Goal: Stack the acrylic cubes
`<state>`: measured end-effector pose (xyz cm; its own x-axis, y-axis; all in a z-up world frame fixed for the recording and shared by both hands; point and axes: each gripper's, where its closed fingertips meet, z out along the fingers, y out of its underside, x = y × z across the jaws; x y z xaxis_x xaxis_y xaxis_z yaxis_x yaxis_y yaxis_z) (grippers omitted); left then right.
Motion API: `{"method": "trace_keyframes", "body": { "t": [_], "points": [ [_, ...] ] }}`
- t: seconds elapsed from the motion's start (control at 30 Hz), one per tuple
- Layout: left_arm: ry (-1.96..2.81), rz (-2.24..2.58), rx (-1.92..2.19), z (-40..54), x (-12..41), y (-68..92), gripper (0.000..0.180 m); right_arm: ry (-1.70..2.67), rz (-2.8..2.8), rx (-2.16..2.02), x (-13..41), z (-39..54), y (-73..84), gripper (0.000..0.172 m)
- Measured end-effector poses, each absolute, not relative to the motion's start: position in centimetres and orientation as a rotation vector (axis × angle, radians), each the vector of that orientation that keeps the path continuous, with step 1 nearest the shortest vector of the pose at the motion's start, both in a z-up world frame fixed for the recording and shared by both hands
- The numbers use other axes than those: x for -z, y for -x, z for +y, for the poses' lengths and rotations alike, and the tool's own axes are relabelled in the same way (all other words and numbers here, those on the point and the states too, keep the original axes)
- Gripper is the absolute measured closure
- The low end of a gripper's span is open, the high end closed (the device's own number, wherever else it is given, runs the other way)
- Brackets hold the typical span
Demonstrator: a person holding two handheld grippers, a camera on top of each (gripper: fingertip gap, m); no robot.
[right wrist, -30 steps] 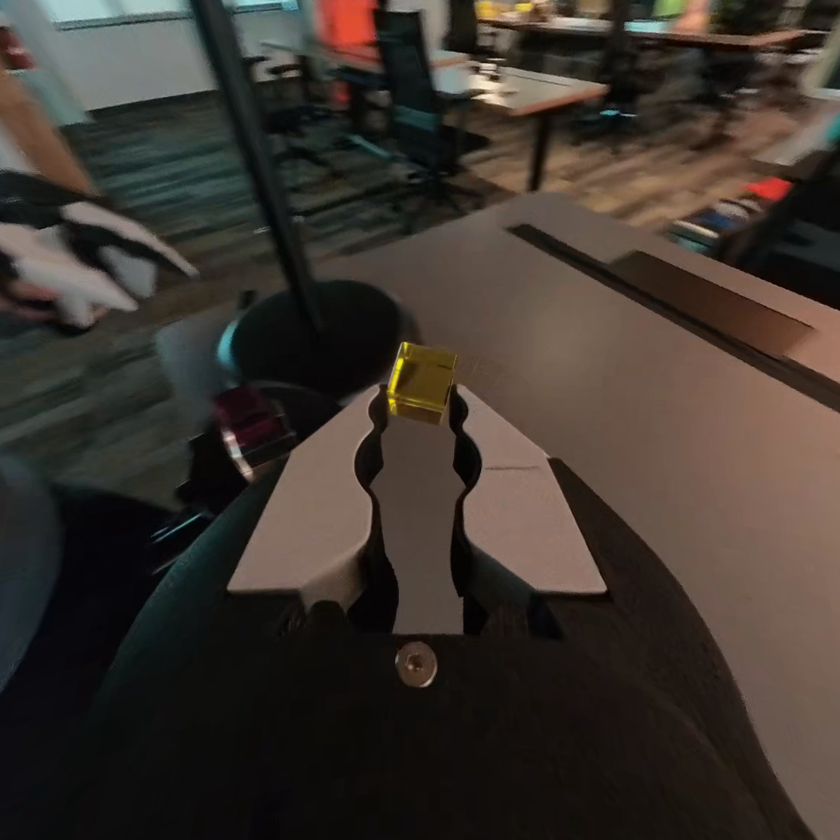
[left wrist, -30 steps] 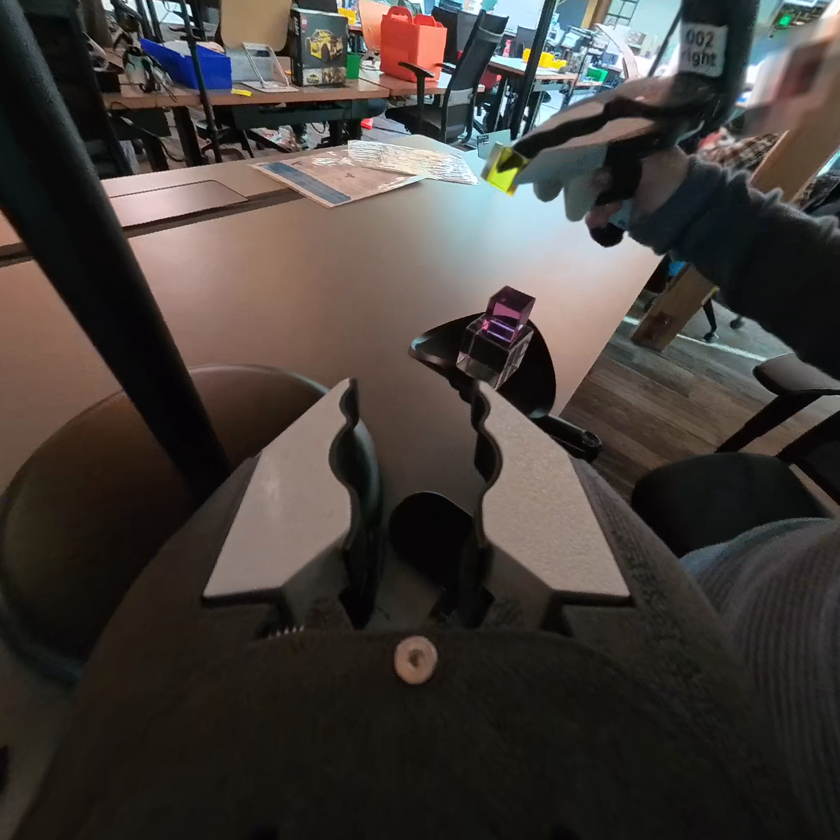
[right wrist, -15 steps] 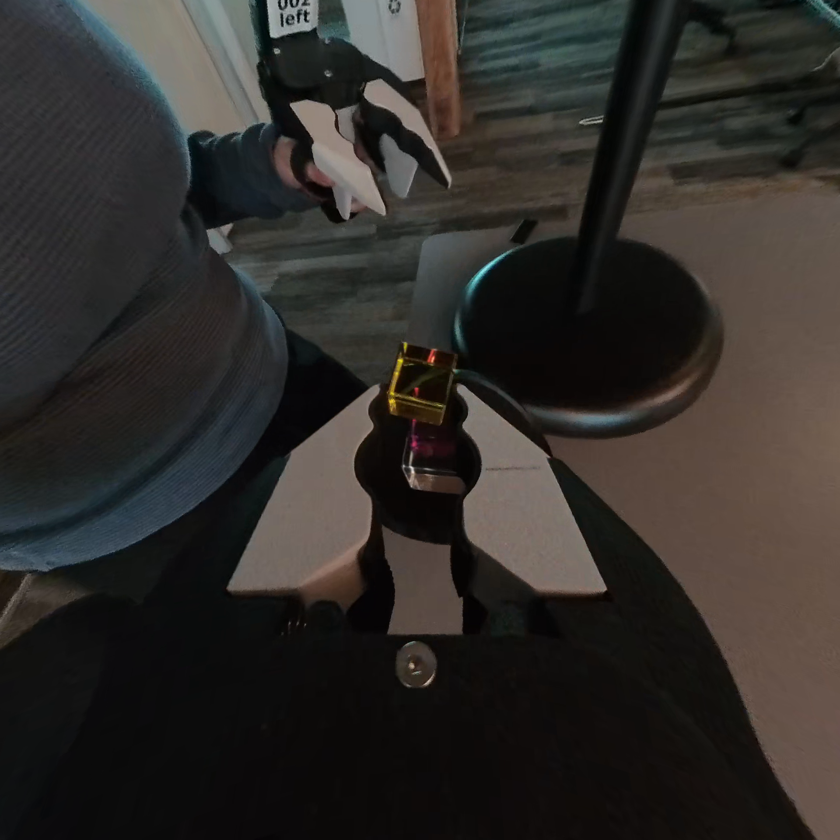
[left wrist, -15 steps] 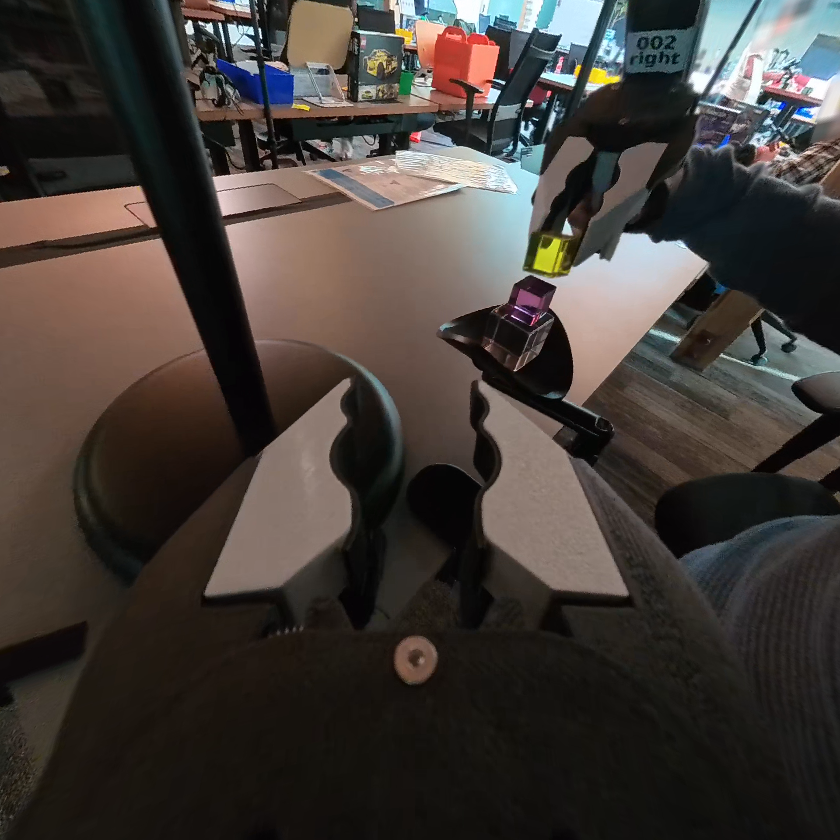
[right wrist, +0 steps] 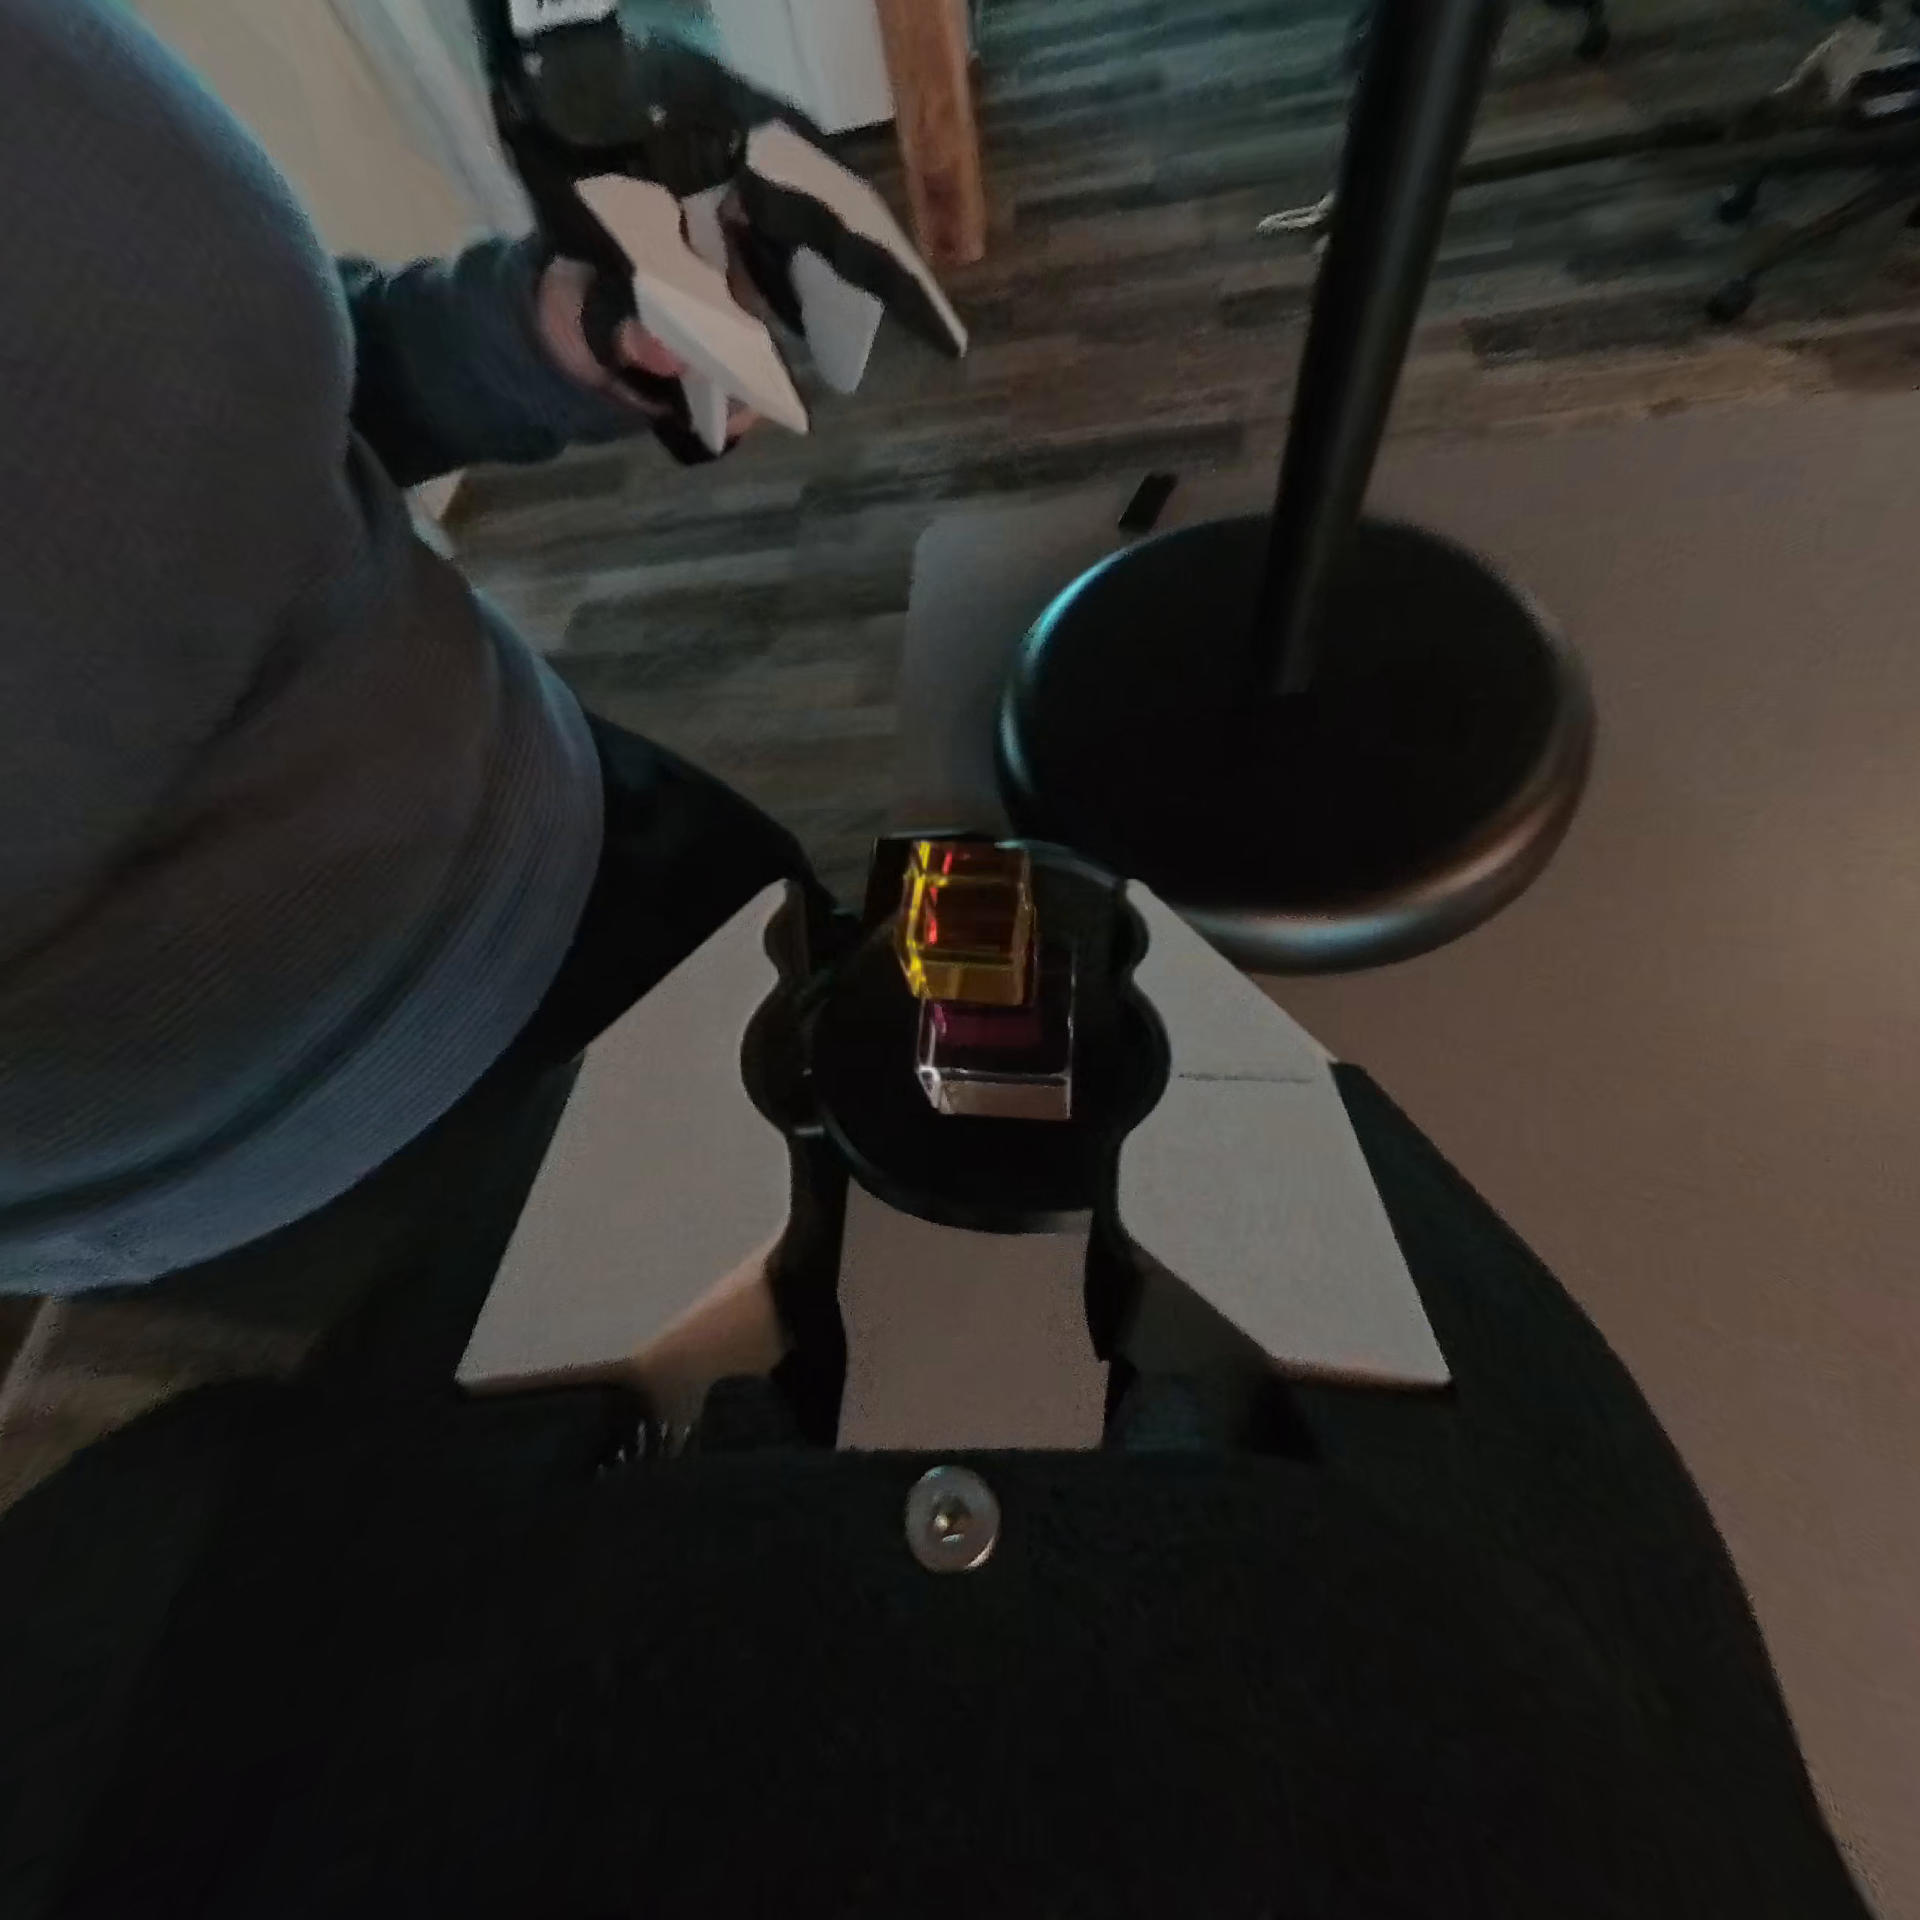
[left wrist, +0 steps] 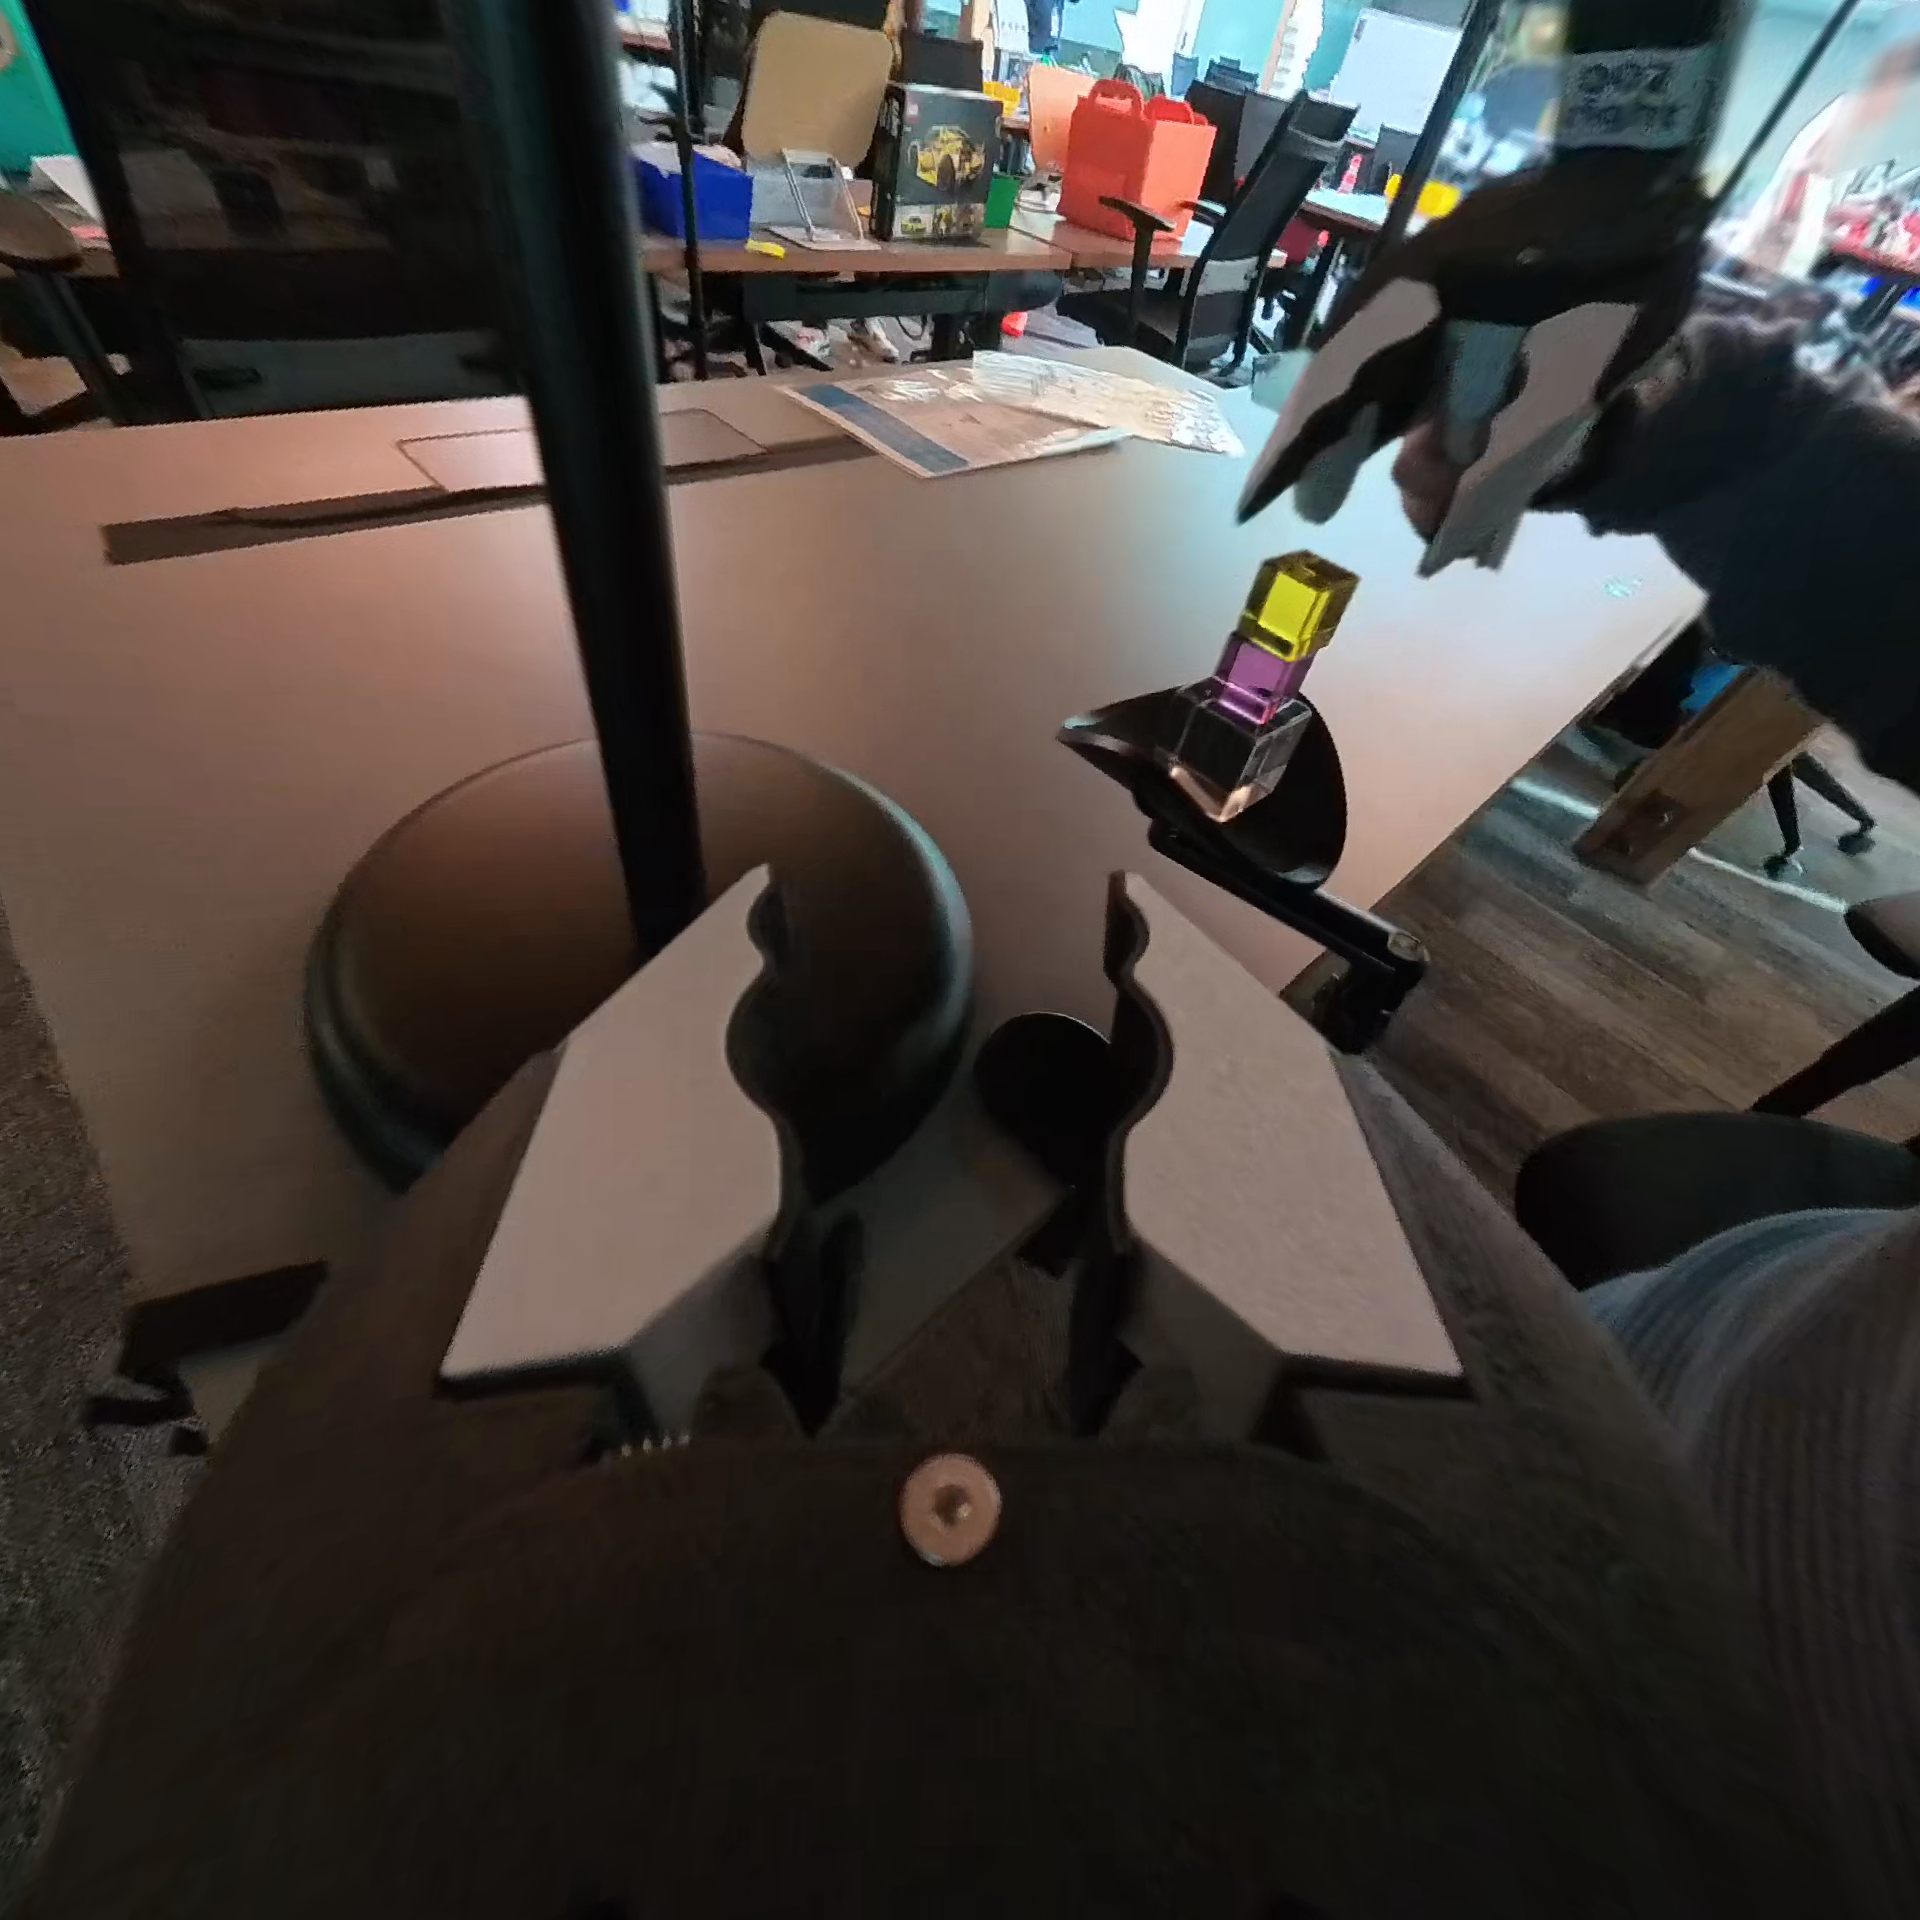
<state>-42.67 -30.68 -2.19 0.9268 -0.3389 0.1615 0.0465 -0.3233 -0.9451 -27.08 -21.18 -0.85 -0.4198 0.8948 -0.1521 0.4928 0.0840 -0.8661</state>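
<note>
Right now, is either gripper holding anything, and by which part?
Nothing is held. The right gripper is open above the yellow cube, which sits atop the purple cube. The left gripper is open and empty.

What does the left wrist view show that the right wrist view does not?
Only the left wrist view: the open right gripper from outside, above the stack, and background desks with a red bag.

Only the right wrist view: the open left gripper from outside and the person's grey-blue sweater.

Both: the yellow translucent cube atop the purple cube and clear cube on a small black round platform, plus the black round stand base.
</note>
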Motion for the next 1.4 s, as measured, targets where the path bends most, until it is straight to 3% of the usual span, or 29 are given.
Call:
{"method": "trace_keyframes", "body": {
  "t": [0.2,0.33,0.43,0.5,0.8,0.93,1.0,1.13,1.4],
  "points": [
    [1.758,0.121,0.350,-32.5,0.8,48.0,0.100,1.229,-1.524,-1.002,-7.3,-21.2,28.6,0.105],
    [1.653,0.070,0.251,-35.2,-0.8,54.6,0.090,0.890,-1.241,-0.769,-14.8,-24.5,32.1,0.089],
    [1.609,0.097,0.218,-38.9,-1.7,59.9,0.109,0.638,-1.074,-0.732,-19.3,-29.4,36.9,0.083],
    [1.582,0.096,0.172,-41.8,-2.4,64.2,0.110,0.604,-1.029,-0.753,-20.1,-32.0,41.7,0.077],
    [1.469,0.032,-0.101,-53.5,-5.7,84.0,0.079,0.716,-0.964,-0.973,-16.4,-39.5,64.2,0.046],
    [1.492,-0.042,-0.160,-54.4,-5.4,89.7,0.052,0.917,-0.944,-1.008,-12.8,-38.1,70.6,0.018],
    [1.498,-0.043,-0.194,-53.6,-4.8,91.9,0.041,1.018,-0.918,-1.013,-10.9,-36.3,72.6,0.013],
    [1.516,-0.100,-0.164,-49.7,-3.0,95.5,0.025,1.107,-0.880,-0.936,-8.4,-31.8,75.6,0.013],
    [1.579,0.019,-0.247,-37.8,-1.4,104.0,0.023,1.154,-0.785,-0.610,-5.7,-17.3,81.5,0.013]
  ]
}}
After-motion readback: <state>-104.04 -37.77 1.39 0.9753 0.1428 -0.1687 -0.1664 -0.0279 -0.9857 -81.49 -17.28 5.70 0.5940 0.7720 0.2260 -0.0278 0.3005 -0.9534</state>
